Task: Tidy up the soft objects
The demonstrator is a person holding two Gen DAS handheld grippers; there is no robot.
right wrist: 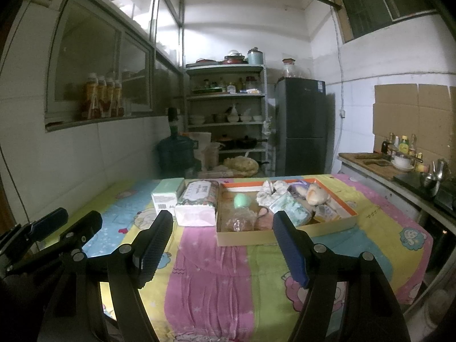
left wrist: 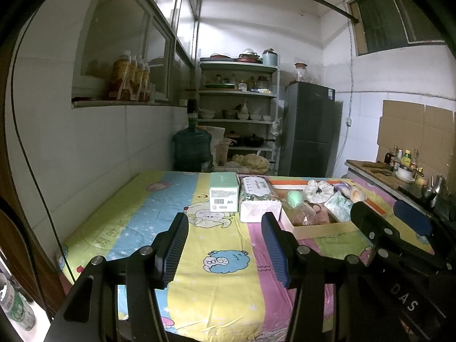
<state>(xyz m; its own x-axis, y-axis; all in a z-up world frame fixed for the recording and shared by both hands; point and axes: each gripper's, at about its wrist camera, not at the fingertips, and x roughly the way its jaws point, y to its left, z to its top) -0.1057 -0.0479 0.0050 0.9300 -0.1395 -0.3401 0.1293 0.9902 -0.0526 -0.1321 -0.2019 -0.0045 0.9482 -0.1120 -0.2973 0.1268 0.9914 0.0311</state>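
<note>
Both tools are spread and pinch nothing: the left tool (left wrist: 225,245) sits low in the middle of the left wrist view, the right tool (right wrist: 222,245) low in the middle of the right wrist view, each above the cartoon-print cloth on the tabletop (right wrist: 228,270); the soft things lie heaped in a shallow cardboard tray (right wrist: 285,235) at the centre of the right wrist view, well apart from both tools; among them a crumpled white cloth (right wrist: 269,192), a pale plush toy (right wrist: 315,193), a mint-green rounded piece (right wrist: 240,200) and a printed soft pack (right wrist: 290,208); to the tray's left, touching it, a soft tissue pack (right wrist: 196,205), then a green box (right wrist: 166,196); these should be light, limp and squashy, not fragile; pinch each at a bunched fold or its thickest part, since loose edges will likely slip or drag neighbours along.
</note>
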